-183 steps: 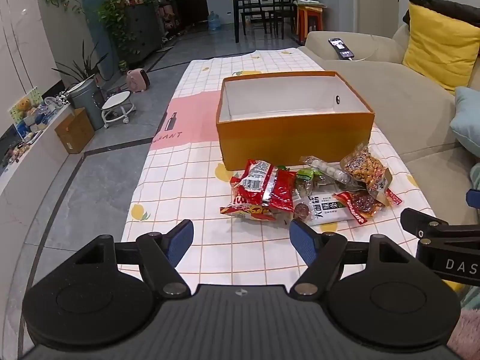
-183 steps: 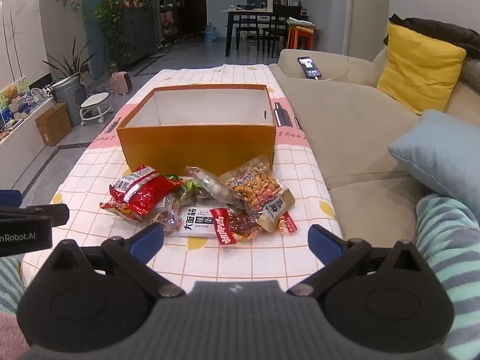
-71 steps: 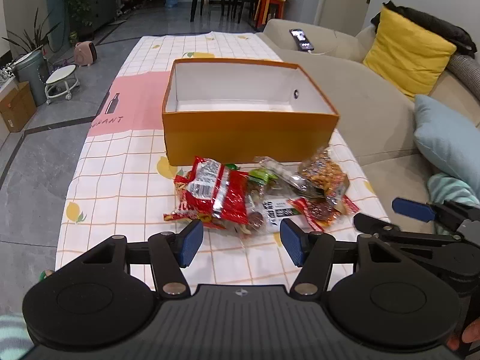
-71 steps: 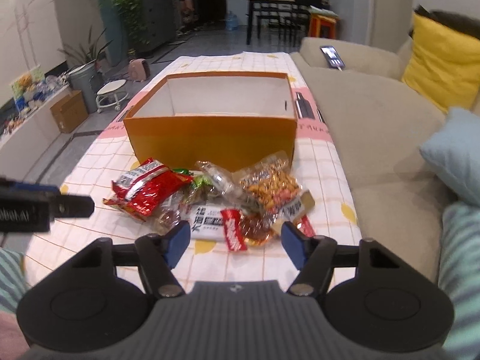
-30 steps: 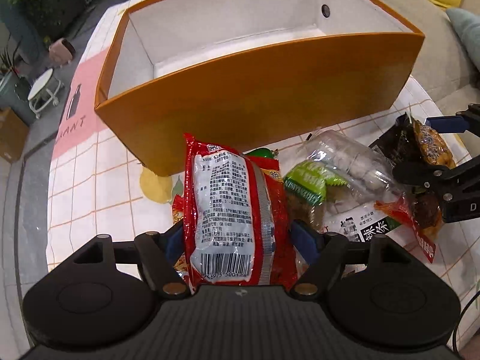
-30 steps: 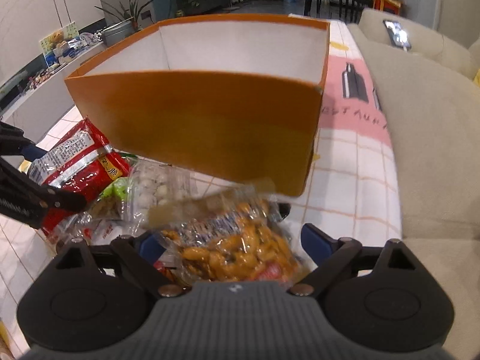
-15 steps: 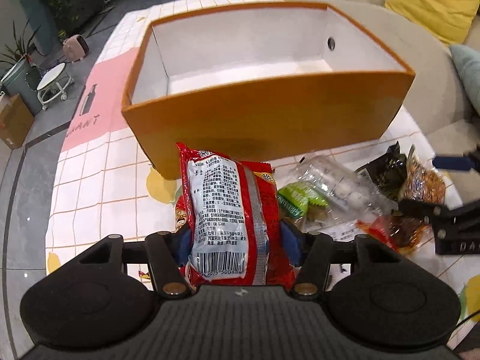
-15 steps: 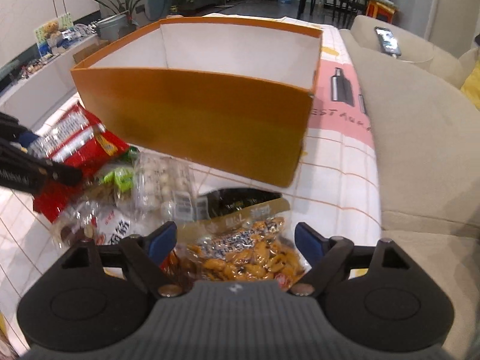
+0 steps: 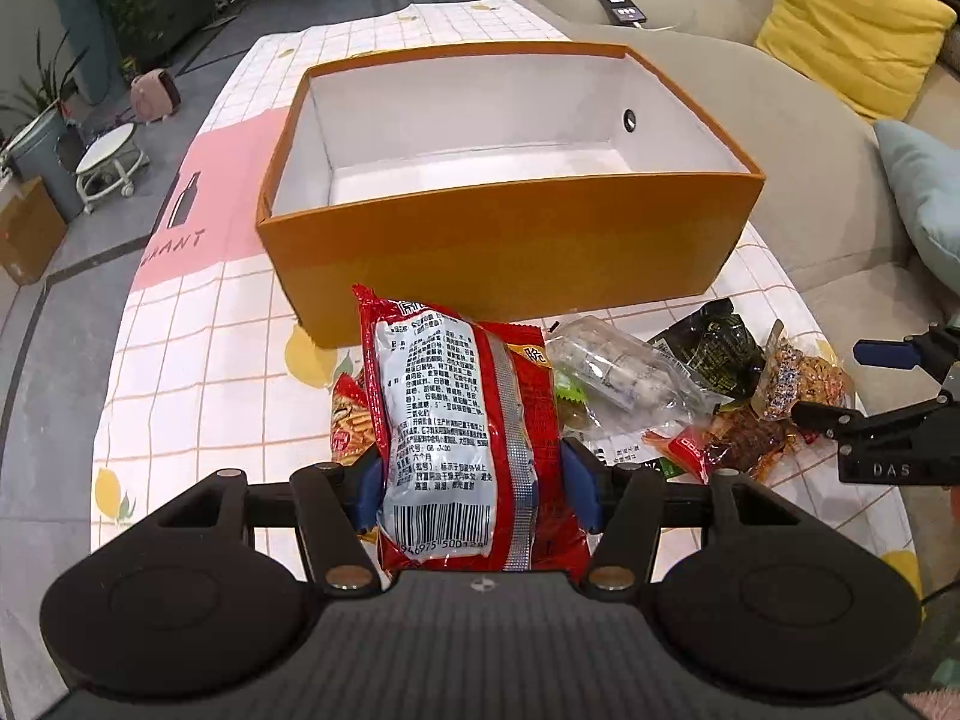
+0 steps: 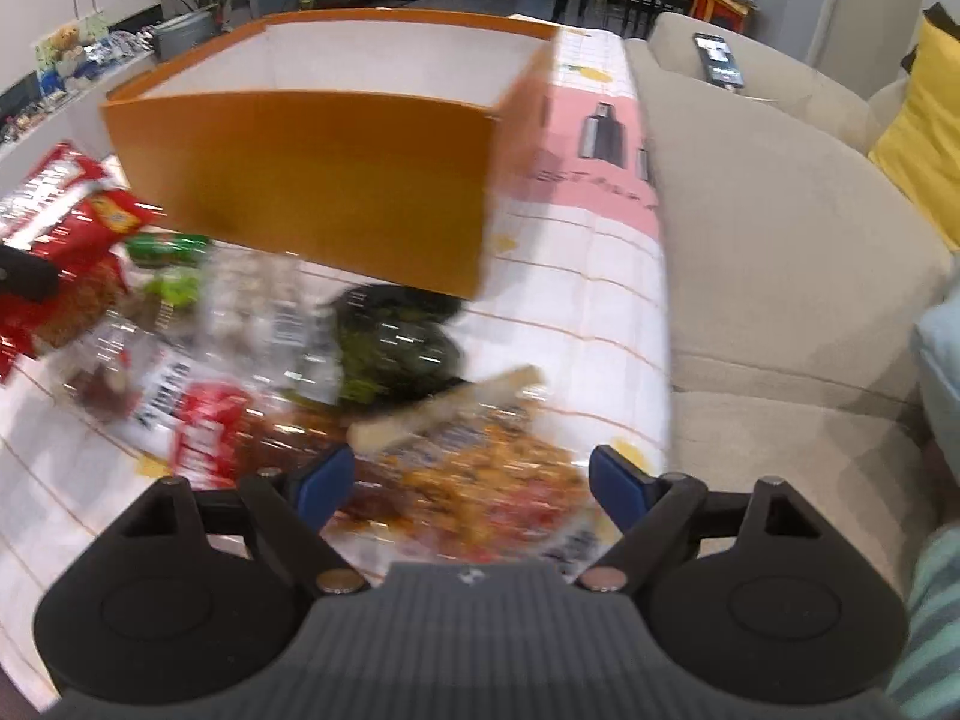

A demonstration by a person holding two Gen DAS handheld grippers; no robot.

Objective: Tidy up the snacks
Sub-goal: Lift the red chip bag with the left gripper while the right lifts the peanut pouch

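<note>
Clamped between the blue pads (image 9: 575, 495) of the left hand-held gripper (image 9: 474, 495): a red snack packet (image 9: 459, 444), barcode end nearest the camera, top edge reaching toward the orange box (image 9: 510, 240)

Pinching the red snack packet from both sides, pads pressed into the wrapper, packet lifted clear of a second red packet (image 9: 348, 420) lying beneath it on the checked surface (image 9: 198, 360)

Directly ahead of the held packet, the near wall of the orange box, open-topped, white inside, nothing visible on its floor

To the right of the packet, in a loose heap on the surface: a clear bag of pale round sweets (image 9: 624, 375), a black-and-green pouch (image 9: 714, 348), a dark red strip pack (image 9: 738, 438), and a bag of orange fried snacks (image 9: 804, 378)

Right hand-held gripper (image 10: 471, 483), jaws just closing a little and spread wide either side of the bag of orange fried snacks (image 10: 480, 480); picture blurred, so cannot tell whether the pads (image 10: 618, 486) press on the wrapper or stand just off it

Same gripper seen from the left camera at the right edge (image 9: 840, 384), fingertips astride that bag

Beige sofa (image 9: 798, 138) along the right of the surface, a phone (image 9: 618, 0) on its arm, a yellow cushion (image 9: 852, 24) behind
</note>
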